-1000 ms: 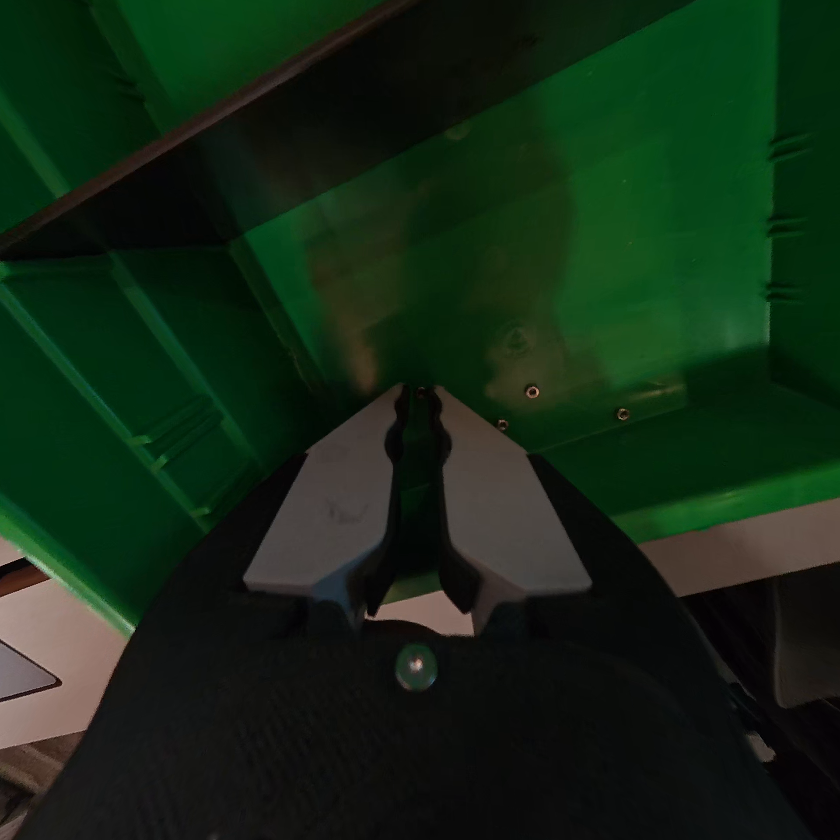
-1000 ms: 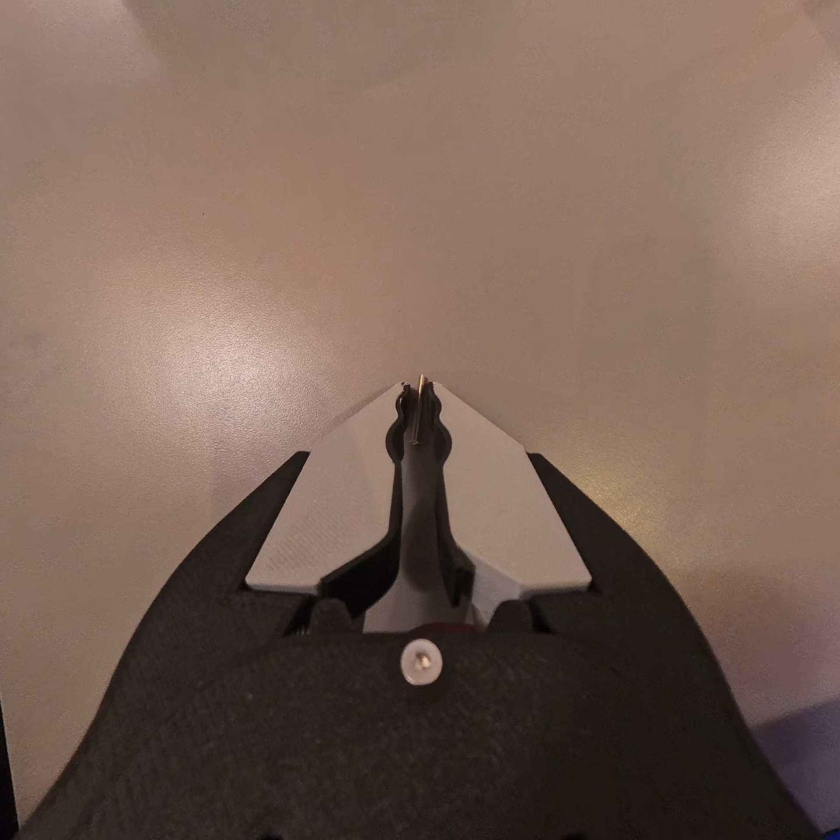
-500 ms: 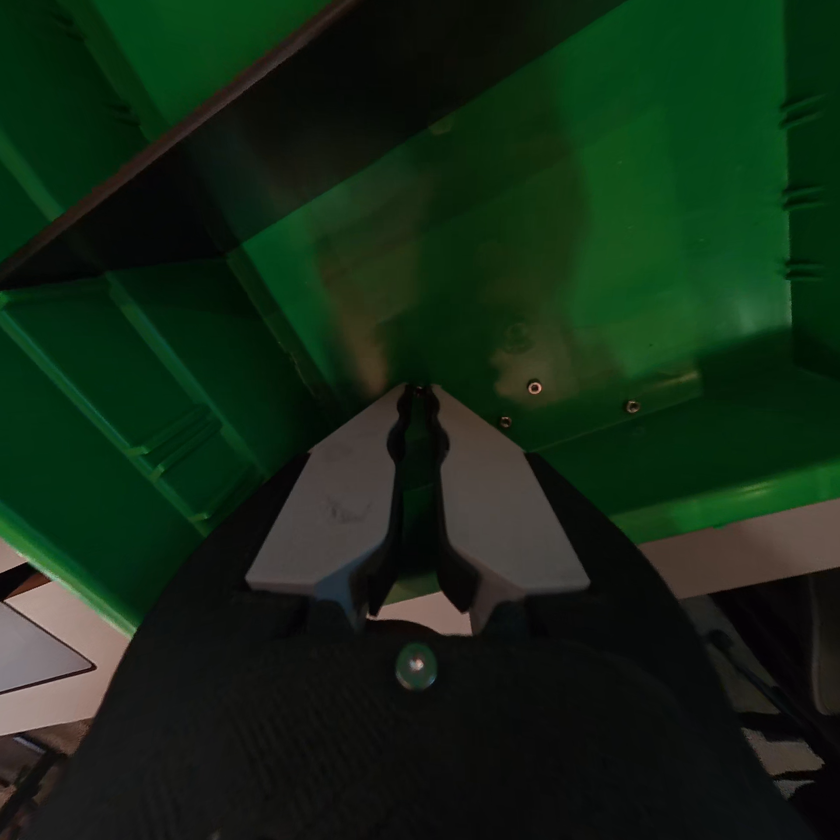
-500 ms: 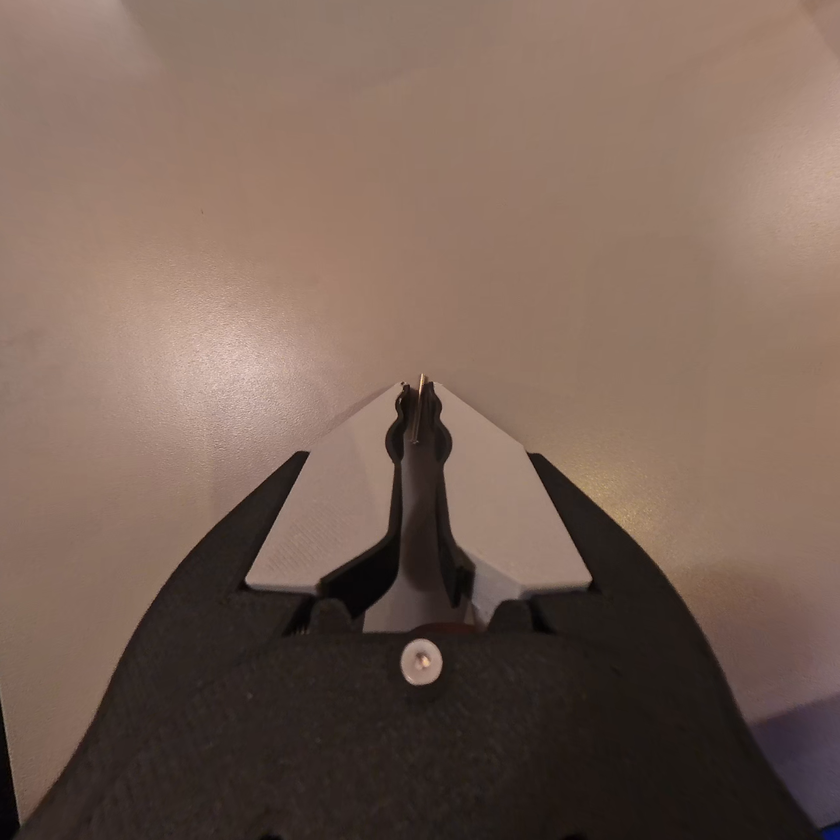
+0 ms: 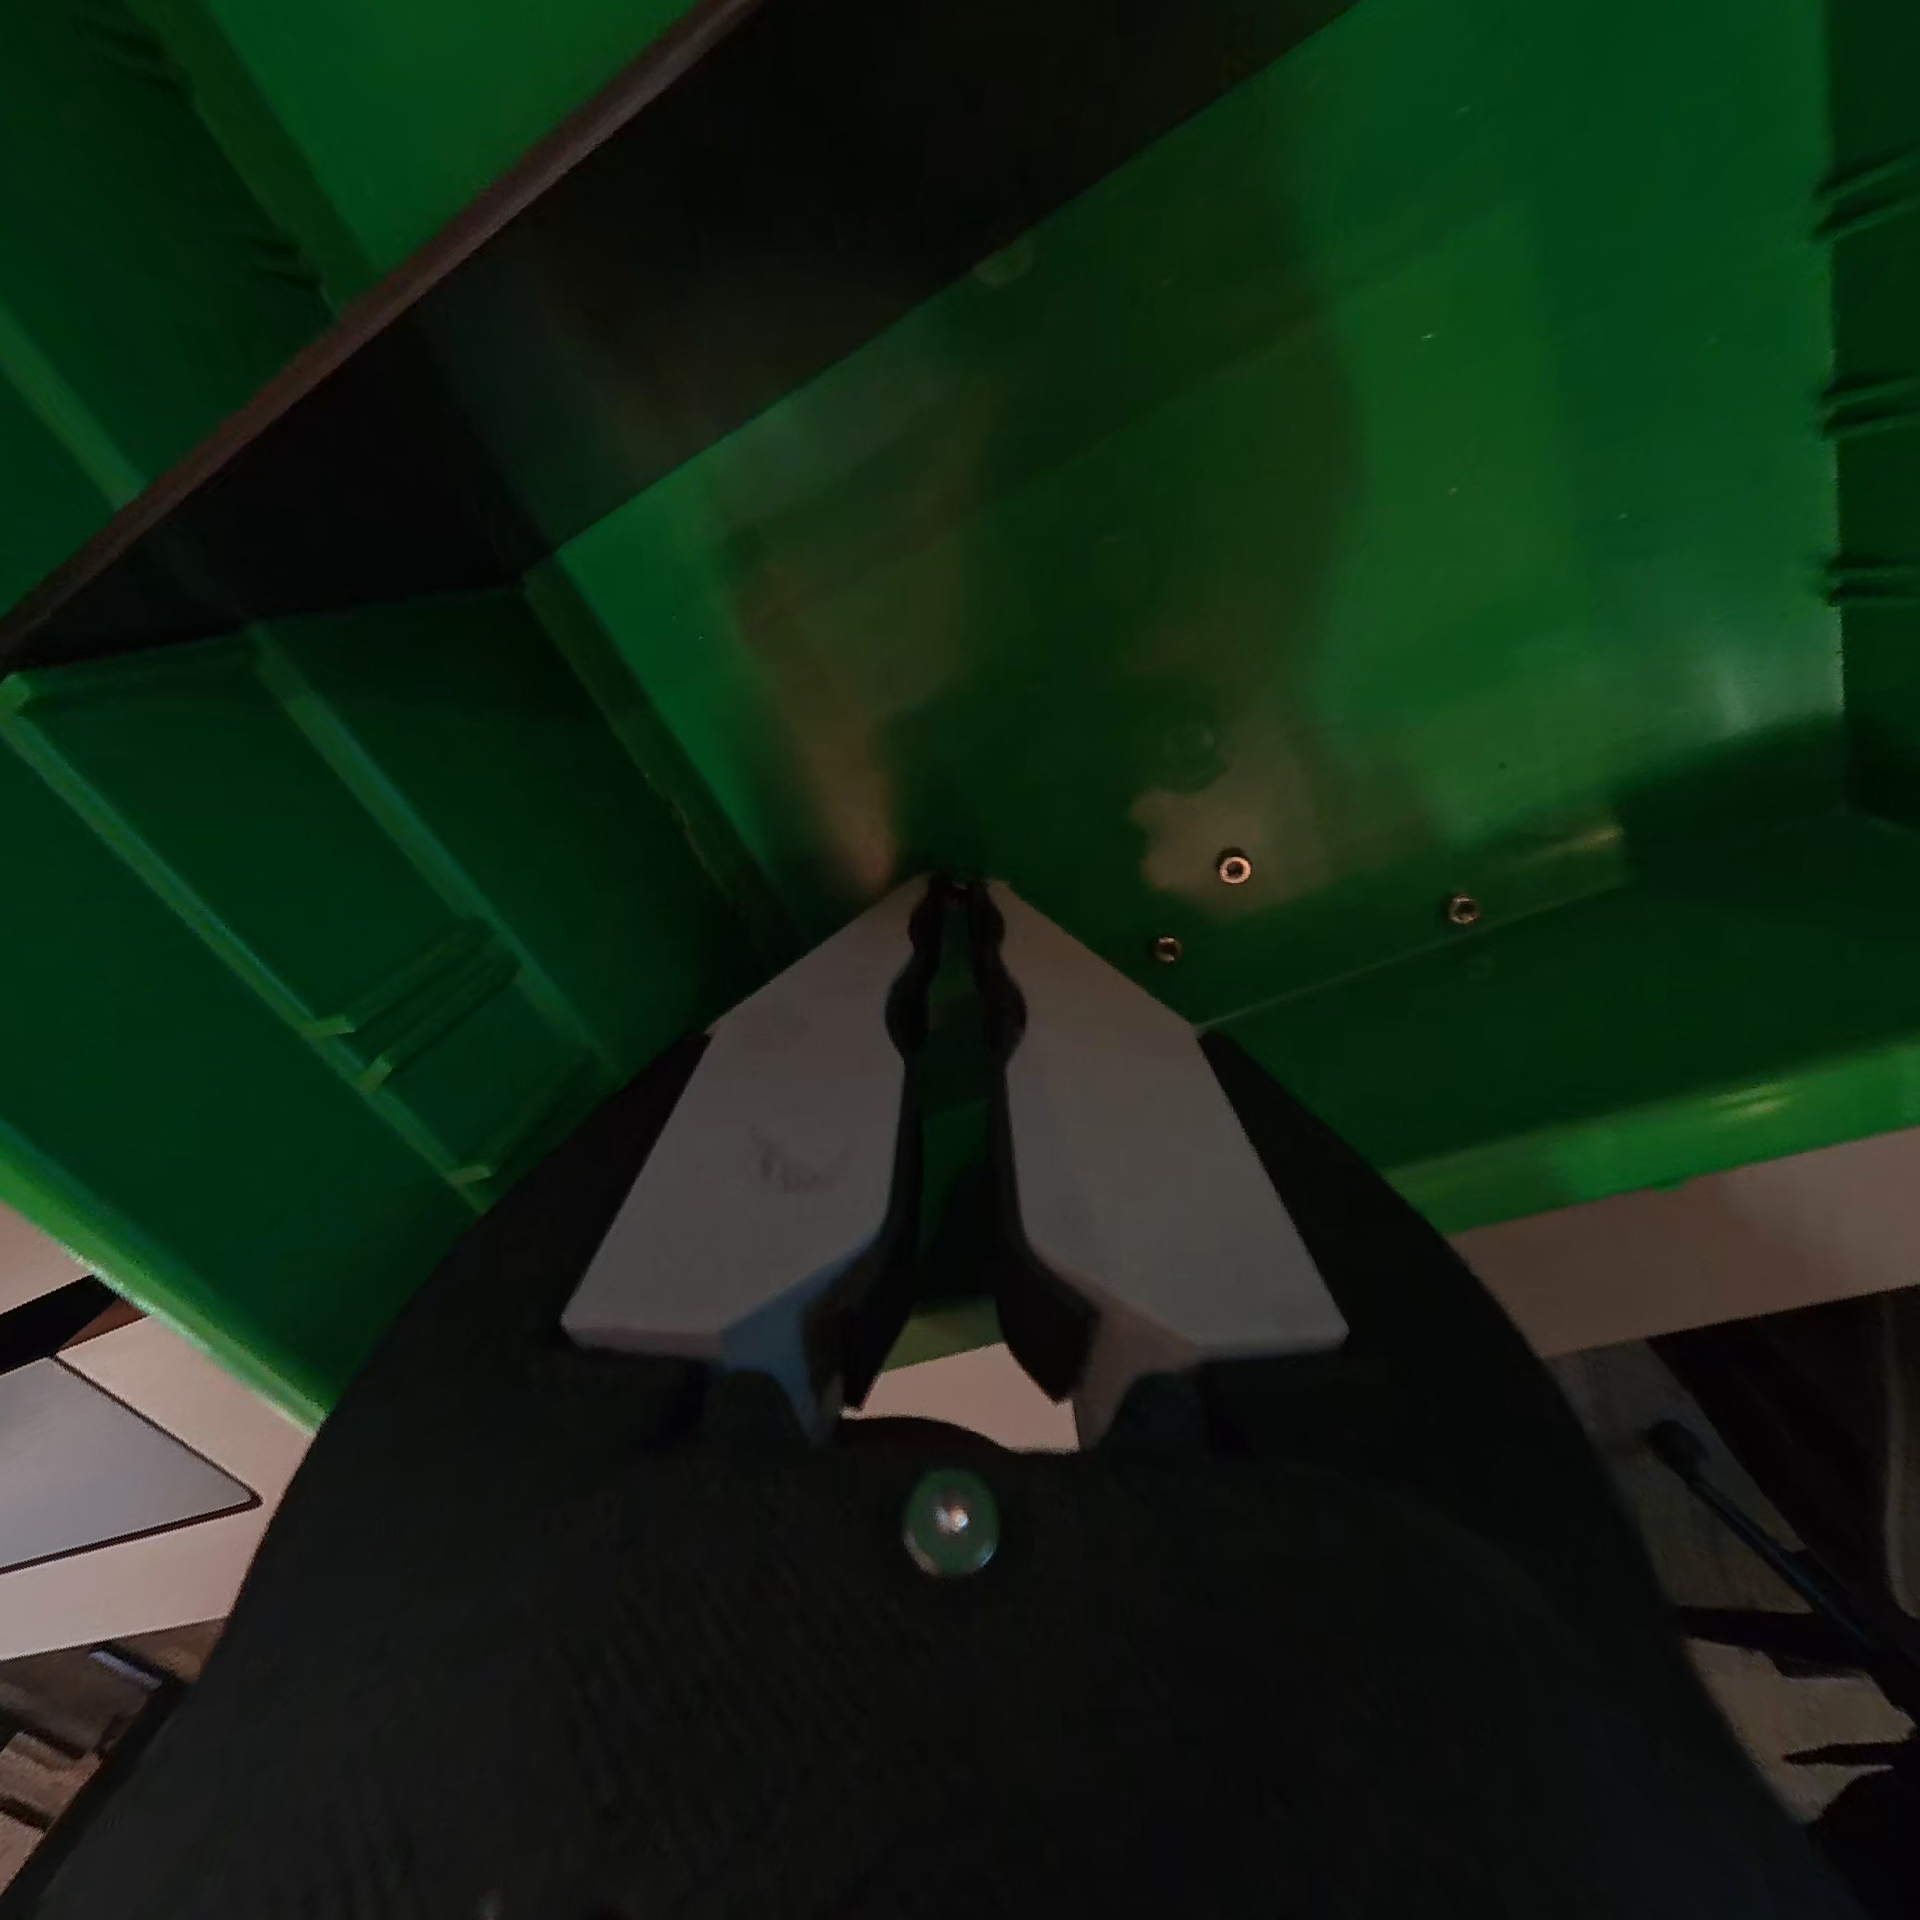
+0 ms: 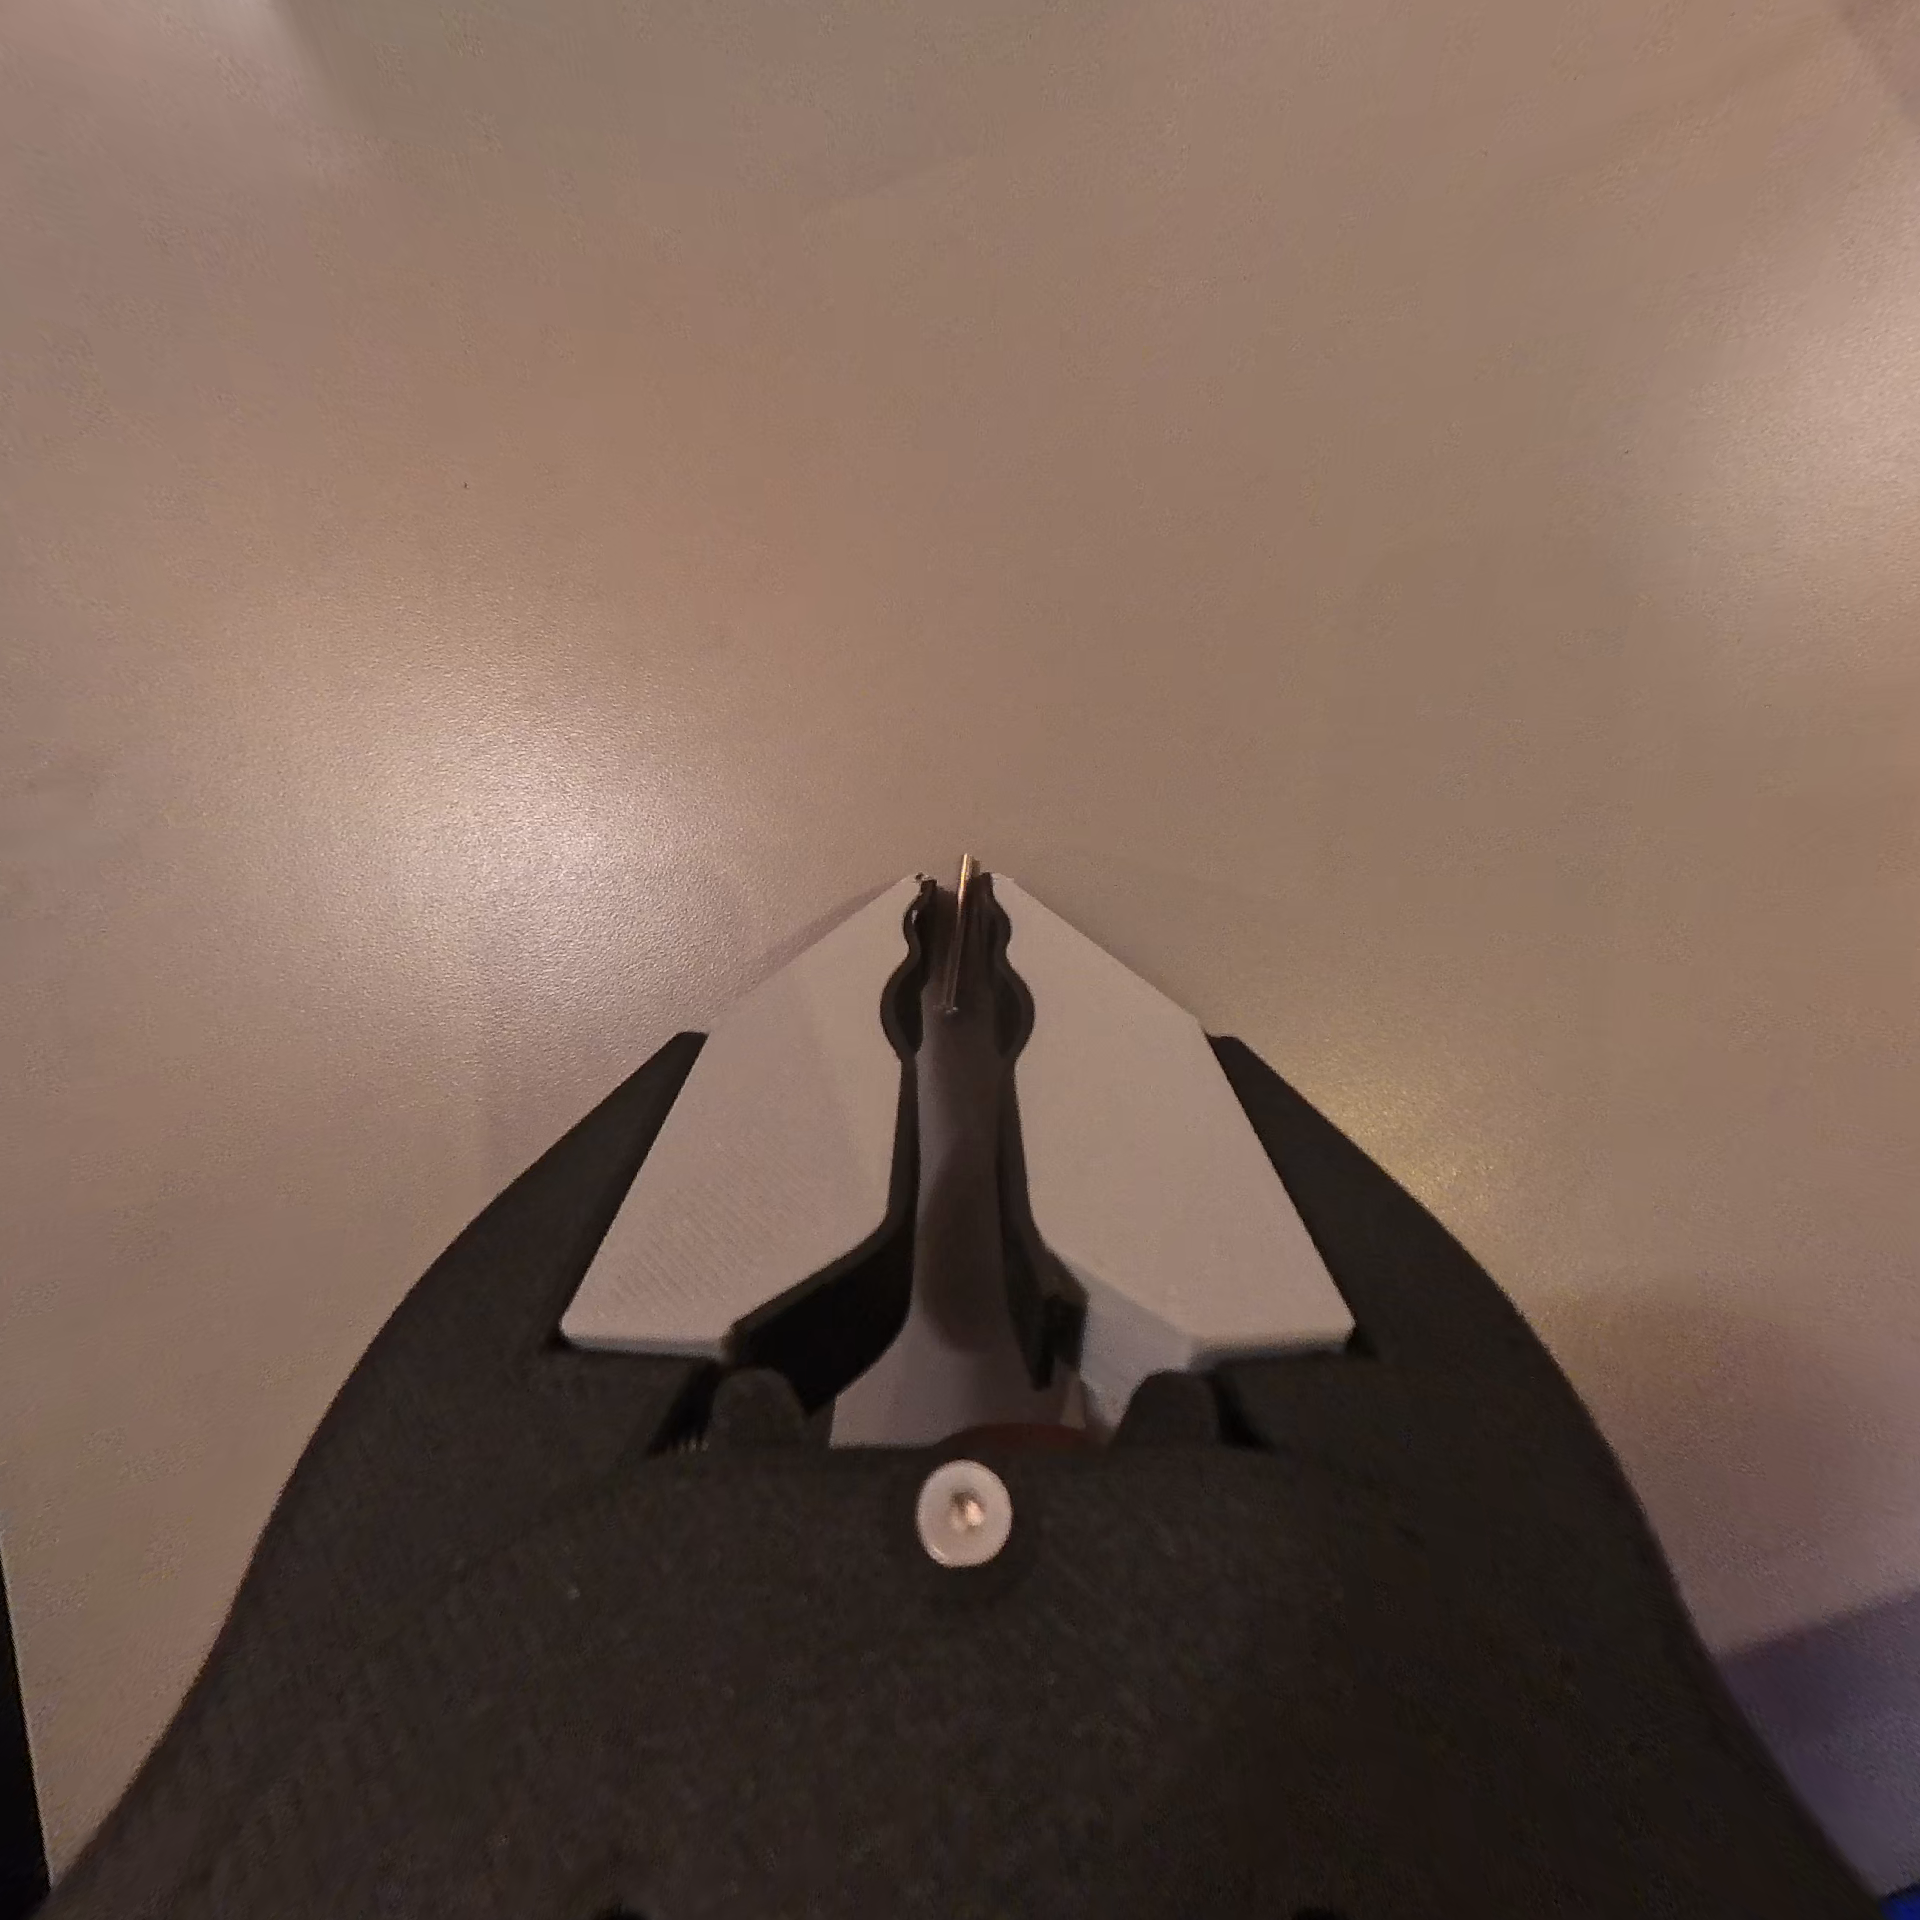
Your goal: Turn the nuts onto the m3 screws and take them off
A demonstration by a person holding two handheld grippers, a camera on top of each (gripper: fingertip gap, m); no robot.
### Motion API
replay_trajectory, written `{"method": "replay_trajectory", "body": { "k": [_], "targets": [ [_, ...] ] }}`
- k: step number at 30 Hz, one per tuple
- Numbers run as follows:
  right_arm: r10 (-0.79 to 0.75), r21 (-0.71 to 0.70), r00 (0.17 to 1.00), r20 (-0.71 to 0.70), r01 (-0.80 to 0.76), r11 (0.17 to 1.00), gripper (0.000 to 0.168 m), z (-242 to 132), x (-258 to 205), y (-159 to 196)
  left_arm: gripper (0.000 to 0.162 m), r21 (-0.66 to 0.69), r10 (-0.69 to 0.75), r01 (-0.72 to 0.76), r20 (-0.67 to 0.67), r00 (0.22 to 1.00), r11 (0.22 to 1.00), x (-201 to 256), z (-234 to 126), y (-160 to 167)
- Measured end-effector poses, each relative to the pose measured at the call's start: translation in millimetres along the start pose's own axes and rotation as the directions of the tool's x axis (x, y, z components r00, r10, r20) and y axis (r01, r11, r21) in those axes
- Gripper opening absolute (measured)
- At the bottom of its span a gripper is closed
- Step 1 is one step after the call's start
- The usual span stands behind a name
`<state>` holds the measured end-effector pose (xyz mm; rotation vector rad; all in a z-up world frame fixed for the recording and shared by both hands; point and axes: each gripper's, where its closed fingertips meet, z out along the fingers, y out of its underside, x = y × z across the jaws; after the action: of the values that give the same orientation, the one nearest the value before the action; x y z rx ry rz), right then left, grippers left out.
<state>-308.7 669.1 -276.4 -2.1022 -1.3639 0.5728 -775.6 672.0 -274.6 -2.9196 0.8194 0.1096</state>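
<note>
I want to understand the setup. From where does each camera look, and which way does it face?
Left wrist view: on the left gripper, facing down into a green bin with three loose nuts; its grey fingers nearly meet.
Right wrist view: on the right gripper, facing a plain pale table; its fingers pinch a thin screw.
Shared: nothing, only matching gripper design.

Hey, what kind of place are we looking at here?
Probably a workbench or parts station. A green plastic bin holds loose nuts and sits on a pale tabletop. The right gripper pinches a small screw.
</note>
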Motion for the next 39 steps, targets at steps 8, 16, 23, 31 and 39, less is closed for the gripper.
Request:
{"method": "replay_trajectory", "body": {
  "k": [8,16,23,31,39],
  "targets": [
    [0.000,0.000,1.000,0.000,0.000,1.000,0.005,0,0,0,0.004,0.010,-0.001,0.001,0.002,1.000,1.000,-1,-4,-2],
    [-0.005,-0.002,1.000,-0.003,0.004,1.000,0.006,0,0,0,0.004,0.015,0.005,-0.006,0.010,1.000,1.000,0,-13,-6],
    [-0.004,-0.002,1.000,-0.003,0.004,1.000,0.006,0,0,0,0.003,0.031,0.018,-0.019,0.029,0.999,0.999,2,-32,-12],
    [0.000,0.001,1.000,0.000,0.000,1.000,0.005,0,0,0,0.003,0.077,0.058,-0.063,0.064,0.996,0.995,13,-66,-28],
    [0.002,0.003,1.000,0.002,-0.002,1.000,0.005,0,0,0,0.003,0.137,0.177,-0.192,0.110,0.978,0.972,49,-110,-63]
  ]
}}
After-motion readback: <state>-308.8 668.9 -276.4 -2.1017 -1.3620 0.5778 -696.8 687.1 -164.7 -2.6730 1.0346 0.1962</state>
